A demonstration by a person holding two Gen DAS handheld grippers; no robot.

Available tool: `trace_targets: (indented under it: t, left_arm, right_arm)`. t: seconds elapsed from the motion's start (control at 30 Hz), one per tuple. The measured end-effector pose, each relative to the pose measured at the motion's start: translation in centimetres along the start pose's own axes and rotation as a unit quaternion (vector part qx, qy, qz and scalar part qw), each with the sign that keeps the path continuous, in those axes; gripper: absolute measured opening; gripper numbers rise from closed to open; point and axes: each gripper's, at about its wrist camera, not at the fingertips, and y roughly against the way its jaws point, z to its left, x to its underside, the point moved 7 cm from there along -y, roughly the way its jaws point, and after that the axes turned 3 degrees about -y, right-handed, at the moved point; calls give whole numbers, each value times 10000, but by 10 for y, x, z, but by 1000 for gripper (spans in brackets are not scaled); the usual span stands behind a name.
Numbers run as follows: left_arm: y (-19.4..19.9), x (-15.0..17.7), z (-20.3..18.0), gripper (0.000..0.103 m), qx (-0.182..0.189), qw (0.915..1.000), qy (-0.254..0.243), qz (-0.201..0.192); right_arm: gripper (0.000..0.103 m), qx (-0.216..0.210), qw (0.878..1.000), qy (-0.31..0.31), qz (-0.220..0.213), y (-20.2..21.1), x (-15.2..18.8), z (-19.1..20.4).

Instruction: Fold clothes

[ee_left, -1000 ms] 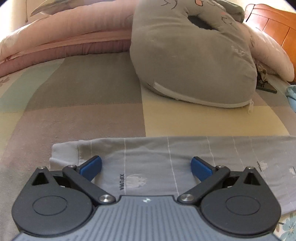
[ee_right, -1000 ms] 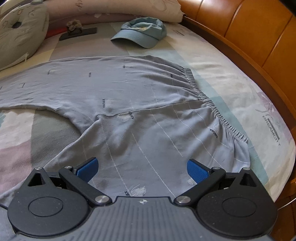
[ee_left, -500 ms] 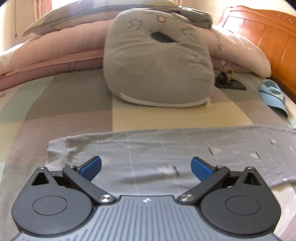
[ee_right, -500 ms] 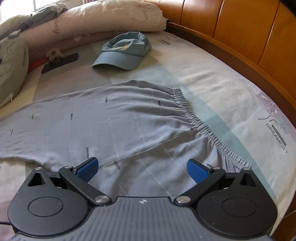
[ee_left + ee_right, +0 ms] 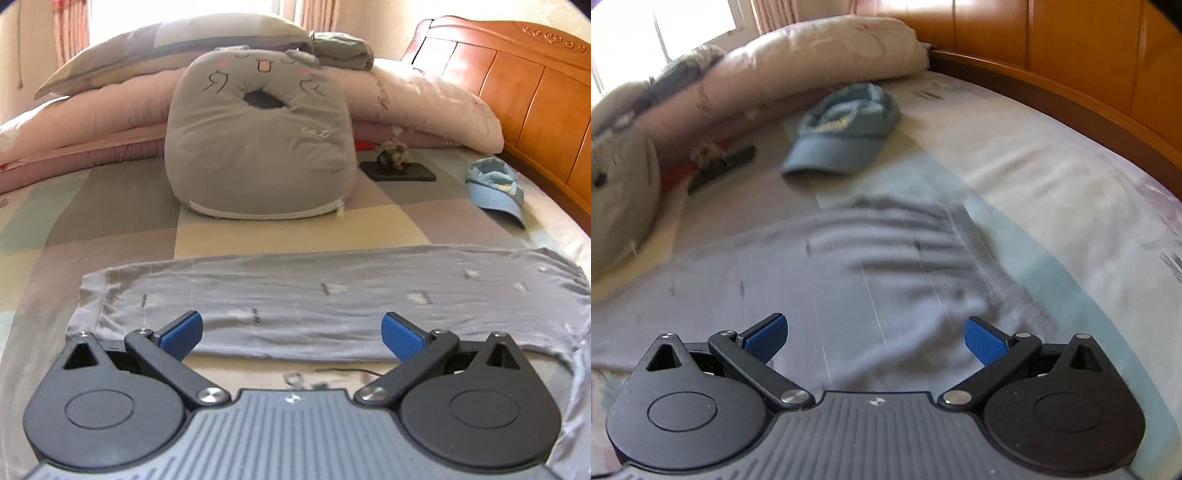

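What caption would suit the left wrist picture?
Open left gripper poised over grey trousers spread on a bed, cat cushion behind.

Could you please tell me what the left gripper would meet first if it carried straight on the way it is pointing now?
Most likely the grey trousers, whose leg lies flat across the bed just ahead of the open left gripper. If it passed above them, the grey cat cushion comes next; depth is unclear.
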Motion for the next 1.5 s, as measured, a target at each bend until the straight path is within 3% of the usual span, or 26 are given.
trace_targets:
  t: [0.2, 0.4, 0.6, 0.73, 0.87, 1.0, 1.17, 1.37, 1.5]
  left_arm:
    - [45, 19, -47, 102, -245, 9991, 315, 111]
    - [70, 40, -86, 102, -184, 9956, 828, 409]
    - [70, 37, -106, 102, -239, 9954, 748, 547]
    - [60, 26, -115, 102, -114, 9972, 548, 487]
    - [38, 24, -121, 102, -33, 9969, 458, 636]
    - [30, 27, -121, 102, 102, 9973, 373, 620]
    - [22, 39, -104, 102, 57, 9950, 682, 723]
    - [15, 48, -88, 102, 0, 9922, 1002, 747]
    - [13, 51, -85, 102, 34, 9915, 1067, 747]
  right_arm:
    - [103, -586, 9982, 140, 15, -49, -43, 6]
    - [103, -609, 9967, 270, 466, -109, -47, -9]
    - [103, -587, 9949, 772, 275, -129, -68, -7]
    - [103, -611, 9940, 882, 234, -114, -76, 8]
    - [103, -905, 9891, 1118, 317, -104, -69, 49]
    - [103, -689, 9853, 1424, 640, -121, -50, 87]
    - [103, -130, 9805, 1810, 751, -153, -37, 106]
    - [103, -69, 9828, 1759, 566, -177, -54, 123]
    - [103, -274, 9813, 1783, 672, -174, -55, 123]
